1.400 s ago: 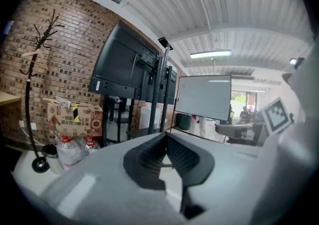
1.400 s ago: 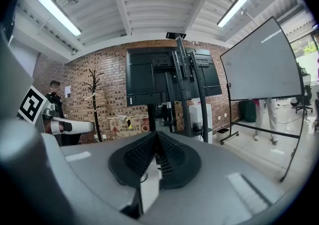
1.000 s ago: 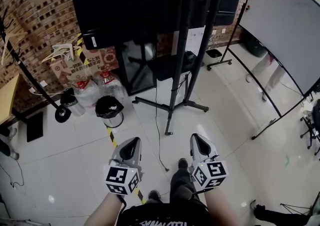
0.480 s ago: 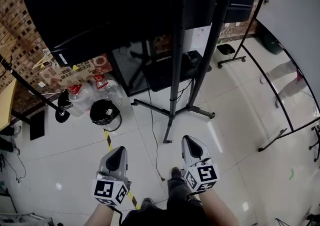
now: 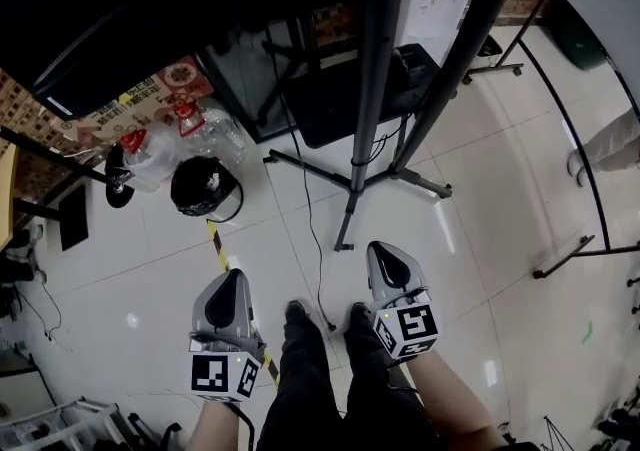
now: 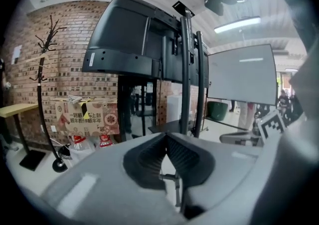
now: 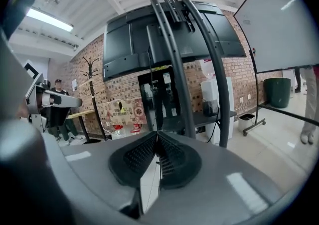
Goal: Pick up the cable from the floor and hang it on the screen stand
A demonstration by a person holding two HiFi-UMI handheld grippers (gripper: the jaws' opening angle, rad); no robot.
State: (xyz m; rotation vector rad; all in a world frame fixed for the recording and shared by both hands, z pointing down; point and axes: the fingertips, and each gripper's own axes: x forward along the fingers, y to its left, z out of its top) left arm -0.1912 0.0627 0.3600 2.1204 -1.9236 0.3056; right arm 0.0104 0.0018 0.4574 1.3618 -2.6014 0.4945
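Cable (image 5: 311, 239) lies on floor (image 5: 140, 269) between left tool (image 5: 232, 277) and right tool (image 5: 379, 251).

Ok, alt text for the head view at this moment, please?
Looking steeply down, a person holds the left gripper and right gripper, both shut and empty, above a white tiled floor. A thin black cable lies on the floor ahead, leading toward the black screen stand, with a black bin to the stand's left.

We count two grippers (image 5: 232, 284) (image 5: 385, 261), one screen stand (image 5: 375, 89), one cable (image 5: 310, 234), two water jugs (image 5: 150, 159) (image 5: 222, 139) and one bin (image 5: 203, 184).
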